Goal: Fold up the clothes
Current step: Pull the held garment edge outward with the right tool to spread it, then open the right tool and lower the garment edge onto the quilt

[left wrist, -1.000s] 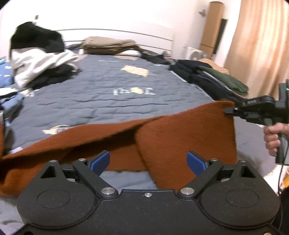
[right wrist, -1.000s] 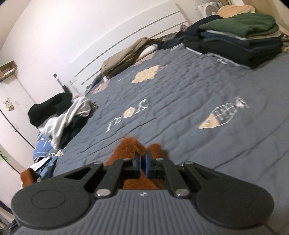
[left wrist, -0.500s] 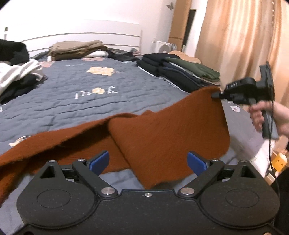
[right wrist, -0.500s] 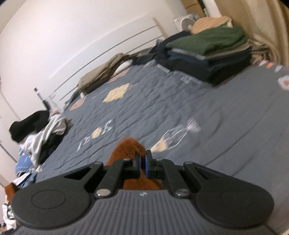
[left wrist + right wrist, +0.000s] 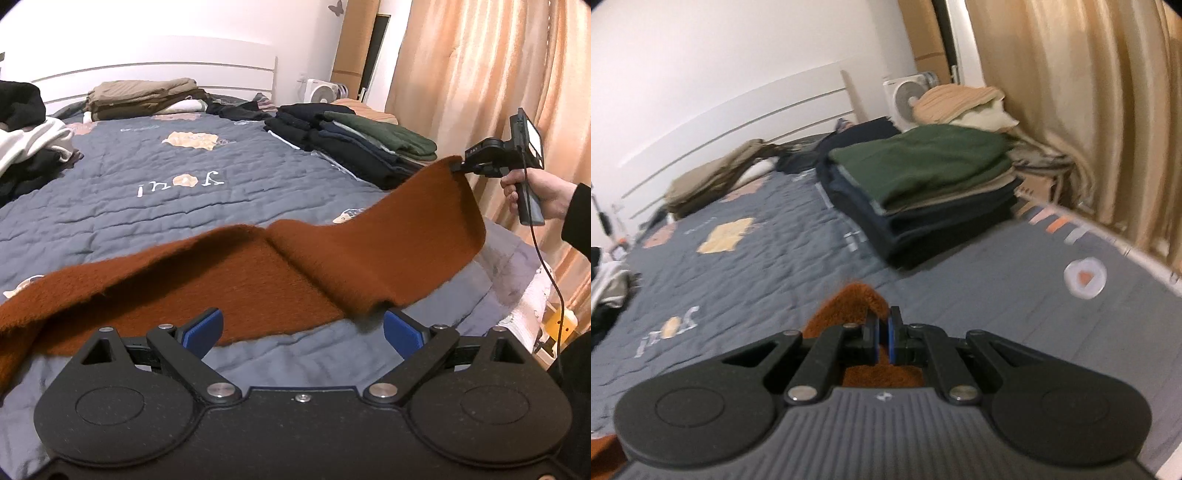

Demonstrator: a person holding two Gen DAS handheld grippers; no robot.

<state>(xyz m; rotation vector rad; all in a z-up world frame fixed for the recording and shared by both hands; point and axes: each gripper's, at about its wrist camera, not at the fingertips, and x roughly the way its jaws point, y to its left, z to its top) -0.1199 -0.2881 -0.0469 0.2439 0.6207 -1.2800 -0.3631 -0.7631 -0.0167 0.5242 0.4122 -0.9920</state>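
Scarf corner in right tool, above bed edge

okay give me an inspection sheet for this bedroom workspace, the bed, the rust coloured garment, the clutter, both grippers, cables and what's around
Surface: grey quilted bedspread with printed patches, mostly bare in the middle.
Job's things: rust-brown garment, one corner lifted, the rest draped across the near bed.
Clutter: folded stack topped by a green garment; loose black and white heap; folded khaki pile by the headboard.
Grippers: left gripper open, pads clear of the cloth; right gripper shut on the garment's corner, held by a hand.
Cables: black cable hanging from the right gripper's handle.
Surroundings: white headboard, small fan, peach curtains.
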